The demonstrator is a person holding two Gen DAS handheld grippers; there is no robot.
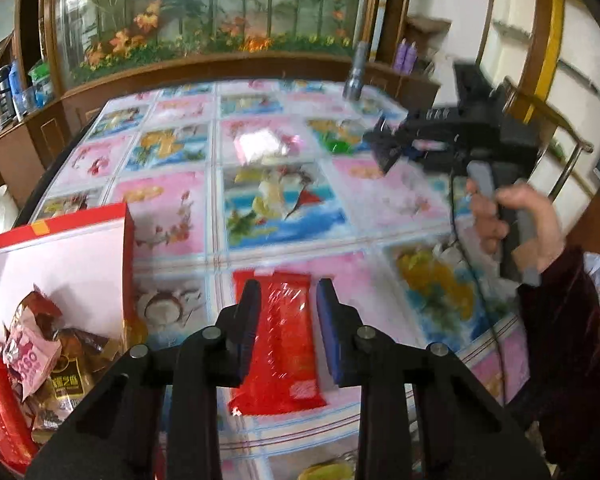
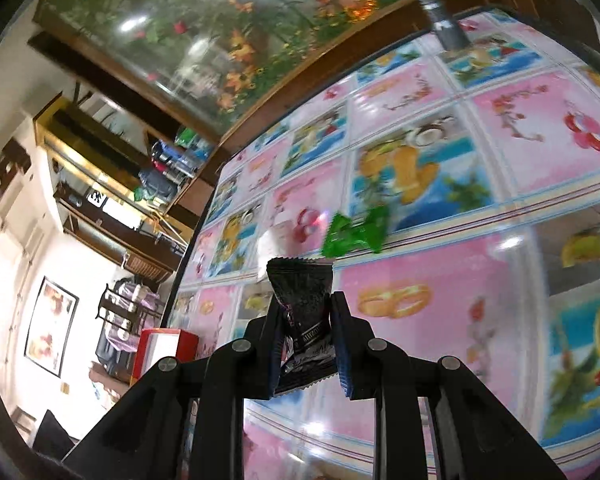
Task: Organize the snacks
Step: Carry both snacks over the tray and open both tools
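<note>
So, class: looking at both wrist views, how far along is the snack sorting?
Done: several wrapped snacks already lie in the red box. In hand: the left gripper is clamped on a red packet, the right gripper on a black packet. Left: a green candy and a pink packet on the table.

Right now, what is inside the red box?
The red box holds mixed snack packets piled in its near corner; whatever lies beneath them is covered. Its far part is bare.

Patterned table (image 1: 380,208) bearing red box (image 1: 128,232), green packet (image 2: 358,232)
</note>
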